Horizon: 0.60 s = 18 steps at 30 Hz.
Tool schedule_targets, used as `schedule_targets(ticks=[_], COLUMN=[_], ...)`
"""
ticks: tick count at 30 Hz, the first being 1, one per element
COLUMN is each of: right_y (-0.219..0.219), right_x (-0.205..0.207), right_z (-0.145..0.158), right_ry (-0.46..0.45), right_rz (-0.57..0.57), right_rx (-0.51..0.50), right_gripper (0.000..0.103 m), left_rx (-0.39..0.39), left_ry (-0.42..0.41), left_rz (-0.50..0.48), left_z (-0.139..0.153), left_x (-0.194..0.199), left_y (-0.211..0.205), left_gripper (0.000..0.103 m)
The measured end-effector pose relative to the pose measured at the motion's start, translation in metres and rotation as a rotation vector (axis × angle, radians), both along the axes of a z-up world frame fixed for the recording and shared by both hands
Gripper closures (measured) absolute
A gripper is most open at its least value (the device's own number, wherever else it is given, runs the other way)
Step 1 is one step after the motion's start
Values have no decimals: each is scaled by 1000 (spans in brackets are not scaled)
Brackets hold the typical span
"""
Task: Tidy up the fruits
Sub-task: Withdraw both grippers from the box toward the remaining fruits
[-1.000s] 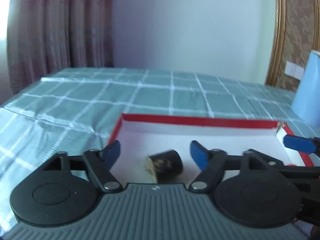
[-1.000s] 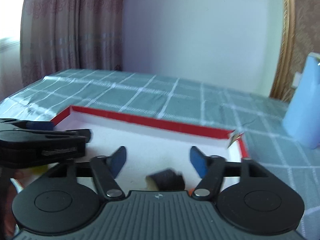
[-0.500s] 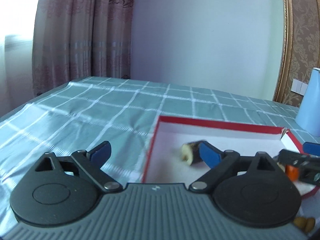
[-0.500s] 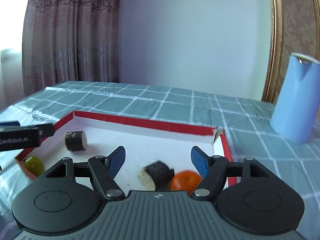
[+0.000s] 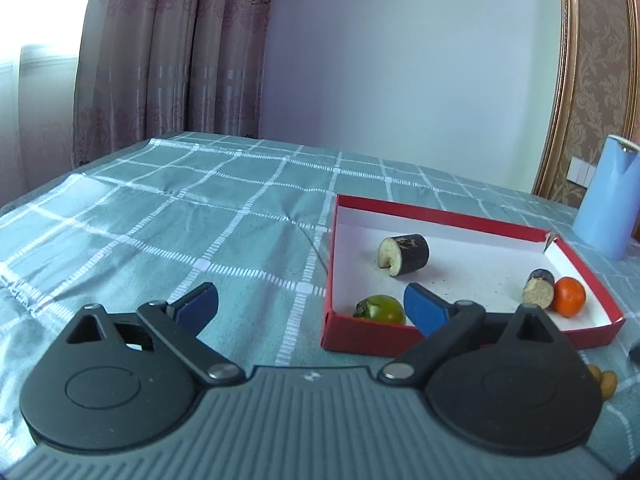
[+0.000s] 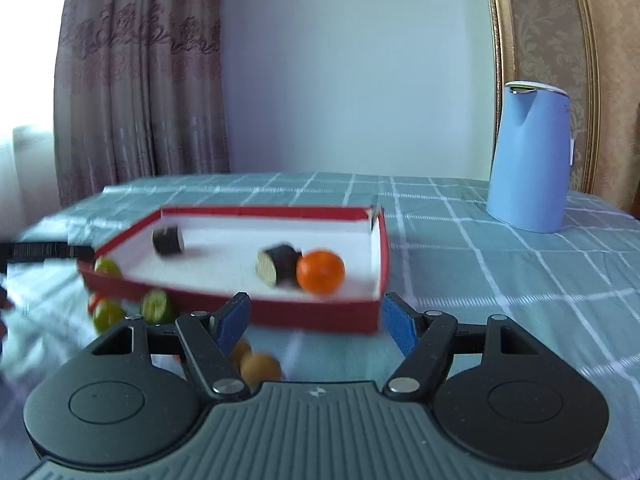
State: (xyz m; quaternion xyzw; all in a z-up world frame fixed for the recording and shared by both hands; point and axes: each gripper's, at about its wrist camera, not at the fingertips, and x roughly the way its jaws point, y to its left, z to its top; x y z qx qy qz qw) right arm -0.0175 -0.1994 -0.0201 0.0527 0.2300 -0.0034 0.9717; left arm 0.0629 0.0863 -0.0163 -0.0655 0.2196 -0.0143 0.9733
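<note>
A red box with a white floor (image 5: 448,216) (image 6: 264,312) sits on the checked cloth. In it lie two dark cut pieces (image 5: 404,255) (image 5: 540,289) (image 6: 168,239) (image 6: 278,264), an orange fruit (image 5: 569,297) (image 6: 321,271) and a green fruit (image 5: 380,309) (image 6: 107,267). My left gripper (image 5: 310,306) is open and empty, left of and in front of the box. My right gripper (image 6: 314,322) is open and empty, just in front of the box's near wall. Green fruits (image 6: 157,306) (image 6: 107,314) and small tan fruits (image 6: 260,367) (image 5: 606,382) lie outside the box.
A blue kettle (image 5: 608,196) (image 6: 530,156) stands on the cloth to the right of the box. The green checked cloth (image 5: 180,220) spreads left and behind. Curtains and a wall stand behind the table. The left gripper's arm (image 6: 44,250) shows at the left edge of the right wrist view.
Both grippers have pulled back out of the box and away from it. The left one has swung left over the cloth. The whole box and its fruits now show.
</note>
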Motion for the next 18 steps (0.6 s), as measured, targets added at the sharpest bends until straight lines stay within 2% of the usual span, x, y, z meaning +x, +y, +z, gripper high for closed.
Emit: schedule_targets(ticks=[3, 6, 9, 11, 15, 18], right_y=[-2, 6, 14, 17, 10, -3], right_x=[-2, 8, 17, 23, 22, 21], right_z=[-1, -4, -9, -14, -15, -16], right_ry=[13, 65, 122, 166, 159, 152], right_rz=[51, 99, 156, 185, 180, 133], right_rx=[32, -2, -23, -21, 31, 102], right_gripper=[31, 31, 47, 68, 70, 70], left_rx=[-28, -55, -54, -51, -55, -47], left_ry=[23, 44, 57, 61, 70, 74], left_rz=[-12, -15, -17, -22, -31, -40], left_z=[-2, -4, -5, -6, -7, -7], left_x=[2, 5, 7, 7, 8, 8], left_y=[3, 8, 8, 7, 6, 4], left_gripper=[4, 4, 4, 3, 0, 0])
